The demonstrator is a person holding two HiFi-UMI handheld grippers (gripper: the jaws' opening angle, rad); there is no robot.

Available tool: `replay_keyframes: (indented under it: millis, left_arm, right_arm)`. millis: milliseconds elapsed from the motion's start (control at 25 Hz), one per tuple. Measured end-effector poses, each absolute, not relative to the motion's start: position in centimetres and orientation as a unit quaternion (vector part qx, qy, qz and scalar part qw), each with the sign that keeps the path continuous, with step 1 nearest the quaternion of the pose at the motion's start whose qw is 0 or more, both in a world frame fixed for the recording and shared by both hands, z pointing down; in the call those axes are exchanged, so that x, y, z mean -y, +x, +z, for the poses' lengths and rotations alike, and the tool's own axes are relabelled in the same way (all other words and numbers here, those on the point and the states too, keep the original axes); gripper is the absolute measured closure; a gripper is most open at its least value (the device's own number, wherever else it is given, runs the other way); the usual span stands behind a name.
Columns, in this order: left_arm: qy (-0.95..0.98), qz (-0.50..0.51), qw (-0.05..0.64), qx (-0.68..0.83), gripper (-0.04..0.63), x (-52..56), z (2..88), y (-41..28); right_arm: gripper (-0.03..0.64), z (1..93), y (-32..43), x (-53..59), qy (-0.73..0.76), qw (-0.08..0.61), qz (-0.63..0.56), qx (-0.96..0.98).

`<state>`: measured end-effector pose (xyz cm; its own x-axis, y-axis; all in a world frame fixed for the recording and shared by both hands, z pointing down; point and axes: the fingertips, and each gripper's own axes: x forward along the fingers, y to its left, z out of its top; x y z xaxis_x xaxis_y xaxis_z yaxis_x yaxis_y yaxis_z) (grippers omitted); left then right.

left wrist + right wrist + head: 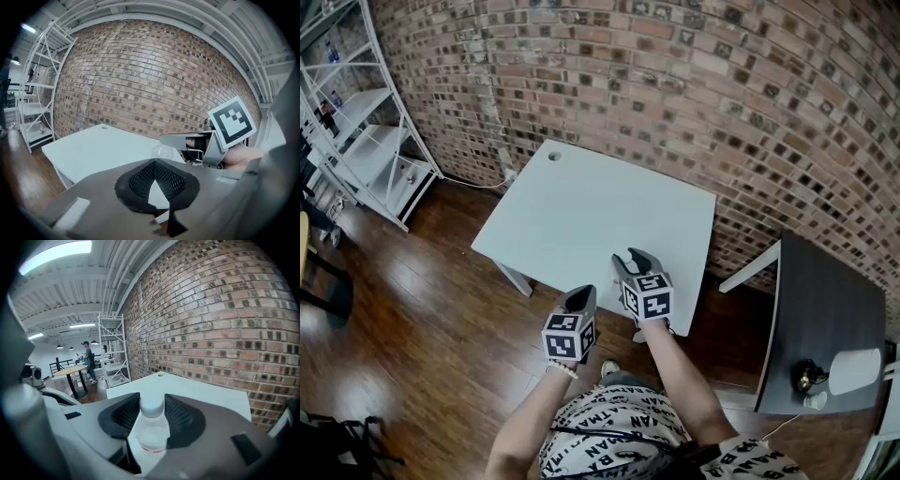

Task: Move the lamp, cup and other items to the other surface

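Right gripper view looks along the right gripper (152, 405), whose black, mesh-textured fingers (183, 418) are clenched around a small clear plastic bottle with a white screw cap (150, 434). The pads sit against its sides, and the cap stands between their tips. The bottle is over the near right part of the pale grey, smooth-topped rectangular counter (581, 206); whether its base rests on that top or is just off it cannot be told. The left gripper (154, 161) hangs just left of the right one and nearer, off the counter's near edge, its fingers pressed together at the tips on nothing. Well apart to the right stands a dark matt counter (825, 300) carrying a lamp with a white rounded shade and a brassy base (853, 370). Beside the lamp is a small white object (816, 401) that may be the cup. As the pale counter carries nothing else, the step in hand looks like the pick-up of the bottle, perhaps the last item to go across. The next move would call for a straight lift and a carry to the right, onto bare space on the dark top beyond the lamp. The bottle's thin, slick, round wall could dent or twist under a hard squeeze.
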<state>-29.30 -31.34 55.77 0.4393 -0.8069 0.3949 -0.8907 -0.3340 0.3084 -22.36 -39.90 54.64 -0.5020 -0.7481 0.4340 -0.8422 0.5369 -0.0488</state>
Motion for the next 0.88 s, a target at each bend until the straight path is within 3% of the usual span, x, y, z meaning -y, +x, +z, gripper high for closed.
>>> replay_keyframes:
  millis: [440,880]
  left_arm:
    - [0.831,0.085,0.237,0.497,0.595,29.5,54.3,-28.2]
    - [0.879,0.105,0.251,0.392,0.595,21.4,57.0,-20.9]
  right_arm:
    - [0.459,51.2,-20.2,37.5,0.491,0.175,0.11,0.846]
    - [0.459,52.6,-9.4,26.7,0.606,0.176,0.14,0.763]
